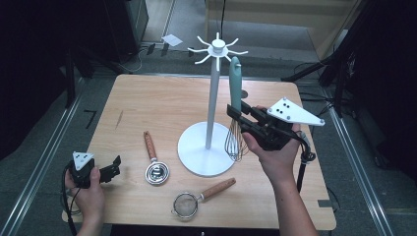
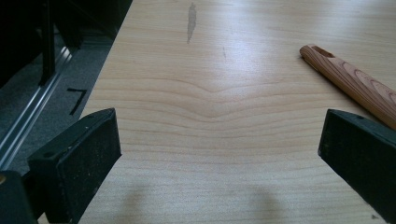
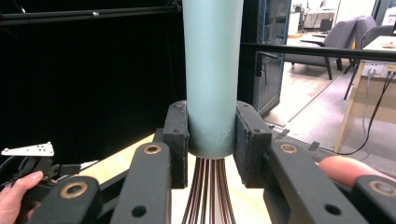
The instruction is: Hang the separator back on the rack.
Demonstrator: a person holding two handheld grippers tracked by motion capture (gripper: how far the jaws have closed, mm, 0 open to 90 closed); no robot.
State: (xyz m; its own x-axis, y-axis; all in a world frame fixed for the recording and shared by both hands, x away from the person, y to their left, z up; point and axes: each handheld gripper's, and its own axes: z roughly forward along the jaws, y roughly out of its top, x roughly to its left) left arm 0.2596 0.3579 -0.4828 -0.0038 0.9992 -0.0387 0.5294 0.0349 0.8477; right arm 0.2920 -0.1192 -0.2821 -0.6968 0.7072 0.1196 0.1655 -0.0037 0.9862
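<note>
From the high view, my right gripper (image 1: 237, 118) clamps the teal handle of a whisk (image 1: 235, 93) and holds it upright at about four o'clock from the centre of the wooden table (image 1: 162, 103), its wire loops hanging down just above the round white base of the utensil stand (image 1: 212, 103). The whisk stands just to the three o'clock side of the stand's thin pole, the top of its handle a little below the ring of white hooks at the stand's head. In the right gripper view the two black jaws press flat on either side of the teal handle (image 3: 212, 70) near its lower end, partly closed around it, with the copper-coloured wires fanning out beneath the pads. My left gripper (image 1: 114, 169) rests low near the table's eight o'clock corner, held in my left hand (image 1: 88, 191); in the left gripper view its jaws stand wide apart over bare wood with nothing between them, and the end of a wooden handle (image 2: 355, 84) lies toward two o'clock, beyond the jaw on that side. That handle belongs to a small metal scoop (image 1: 156, 169) lying at roughly seven o'clock on the table, just beside the stand's base. A fine mesh strainer (image 1: 189, 202) with its own wooden handle lies at six o'clock, near the front edge.
</note>
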